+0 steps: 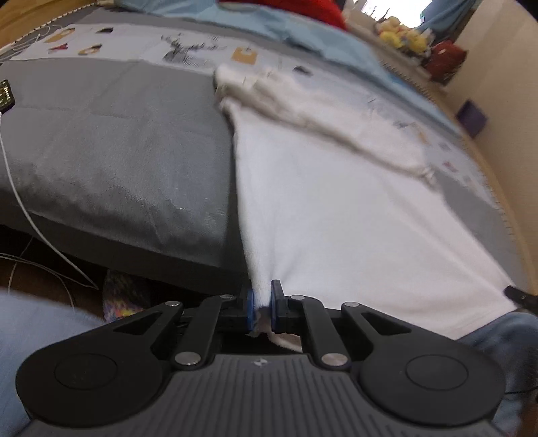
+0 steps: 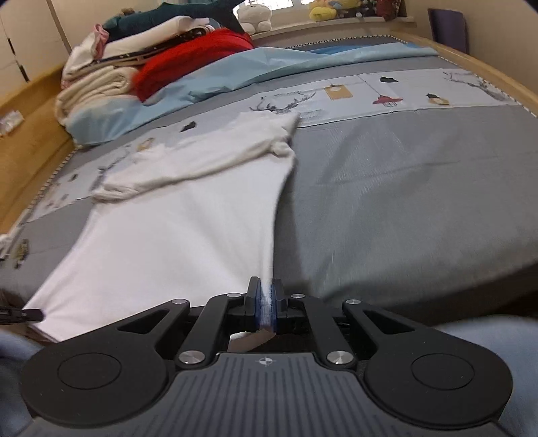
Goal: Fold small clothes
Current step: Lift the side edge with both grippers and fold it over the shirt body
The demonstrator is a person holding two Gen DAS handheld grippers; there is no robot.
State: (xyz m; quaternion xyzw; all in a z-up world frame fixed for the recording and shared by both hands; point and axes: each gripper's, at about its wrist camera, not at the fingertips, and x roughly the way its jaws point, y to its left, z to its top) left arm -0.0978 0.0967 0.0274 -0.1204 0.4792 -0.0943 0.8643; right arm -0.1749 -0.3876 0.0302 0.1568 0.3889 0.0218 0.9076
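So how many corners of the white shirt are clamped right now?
2. The left gripper is shut on the shirt's near left corner, and the right gripper on its near right corner. The far end lies on the bed.

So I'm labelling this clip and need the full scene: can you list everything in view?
white shirt: one, white, spread on the bed, near hem pinched at both corners
bed cover: one, grey with a printed pale band, under the shirt
blue sheet: one, light blue, rumpled at the far side
red cloth: one, red, beside the pile
clothes pile: one stack, cream, white and dark green, far left corner
plush toys: several, mostly yellow, on the sill
white cable: one, over the bed's left edge
left gripper: black, blue pads, shut on the hem
right gripper: black, blue pads, shut on the hem
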